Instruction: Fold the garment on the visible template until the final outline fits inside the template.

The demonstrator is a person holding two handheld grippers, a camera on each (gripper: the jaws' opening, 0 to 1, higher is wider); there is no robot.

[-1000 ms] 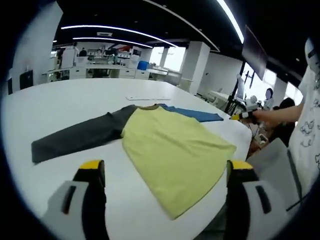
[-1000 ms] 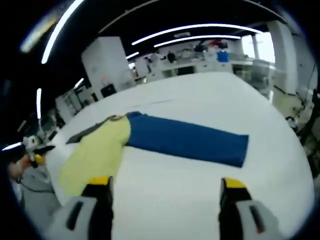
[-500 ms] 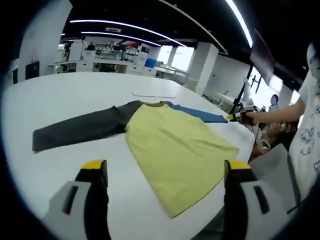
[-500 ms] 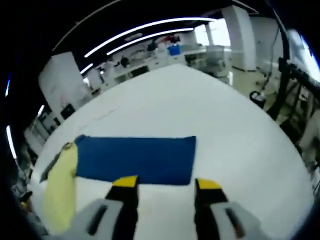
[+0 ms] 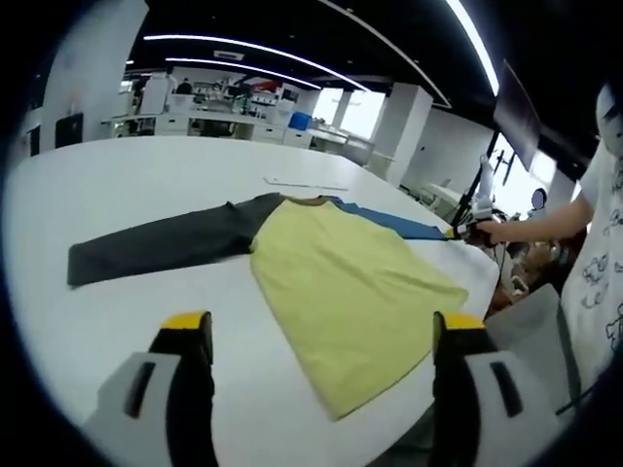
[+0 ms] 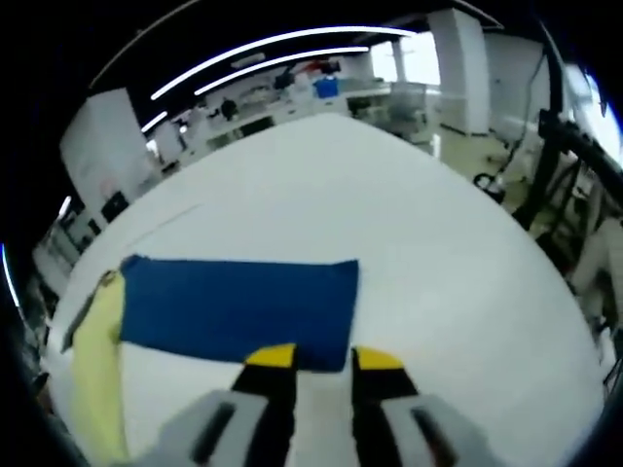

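White table (image 5: pixel 117 195) in an open-plan lab, shirt (image 5: pixel 350 292) flat near its edge, bare tabletop beyond. Left gripper (image 5: pixel 321 336) wide open, empty, hovering. Right gripper (image 6: pixel 316 358) jaws nearly closed at blue sleeve (image 6: pixel 234 306) hem; grip unclear.

Right hand-held gripper (image 6: pixel 322 358) jaws nearly closed at blue sleeve (image 6: pixel 234 309) cuff, white table (image 6: pixel 428 253)

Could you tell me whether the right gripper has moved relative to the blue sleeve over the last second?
Yes. The right gripper has come in toward the blue sleeve's cuff edge, and its jaws have narrowed.
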